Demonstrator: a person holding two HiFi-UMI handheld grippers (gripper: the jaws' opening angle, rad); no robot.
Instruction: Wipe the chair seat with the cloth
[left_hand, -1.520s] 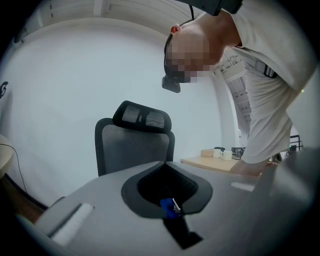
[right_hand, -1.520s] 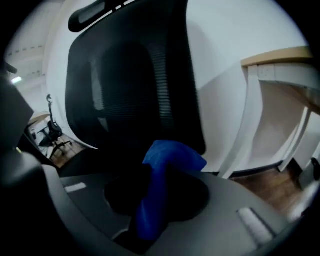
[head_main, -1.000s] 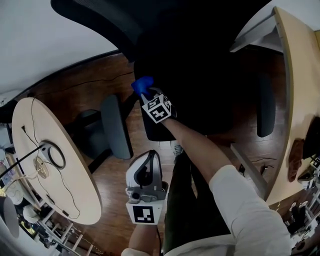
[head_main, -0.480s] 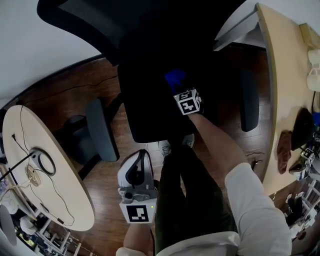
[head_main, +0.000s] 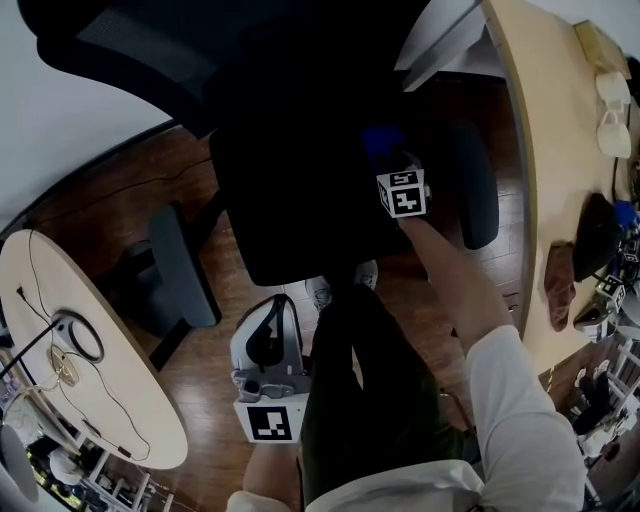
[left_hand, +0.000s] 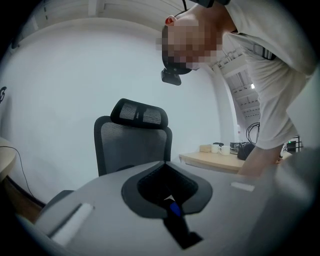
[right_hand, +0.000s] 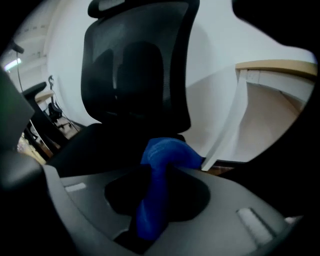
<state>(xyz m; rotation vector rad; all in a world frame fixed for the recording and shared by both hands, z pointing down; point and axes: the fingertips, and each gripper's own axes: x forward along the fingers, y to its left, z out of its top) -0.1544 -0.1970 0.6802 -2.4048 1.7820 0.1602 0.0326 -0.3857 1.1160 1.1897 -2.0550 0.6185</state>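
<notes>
Cloth (head_main: 379, 140): blue, soft and bunched into a thick fold, it is lying on the right half of the chair seat, with its tail running back into the right tool.
Right tool (right_hand: 150, 220): its jaws are clamping the cloth's tail tightly, and its marker cube is facing up just near of the cloth.
Left tool (left_hand: 171, 204): its jaws are lying together with nothing between them; the person is holding it low at the near left, well apart from the seat.
Chair seat (head_main: 290, 190): black, broad and matte, it is filling the middle of the head view.
Backrest (right_hand: 140, 65): dark open mesh in a curved frame is rising at the far side of the seat.
Armrests: grey padded oblongs are flanking the seat, the left armrest (head_main: 180, 262) well clear and the right armrest (head_main: 472, 185) sitting just right of the right tool.
Tables: a round pale table (head_main: 120, 400) at the near left is carrying a coiled black cable (head_main: 80, 335); a long pale table (head_main: 530, 150) is running along the right.
Floor (head_main: 120, 200): dark brown wood boards are showing around the chair.
In the way: the person's bare forearm and white sleeve (head_main: 520, 400) are reaching in from the near right.
</notes>
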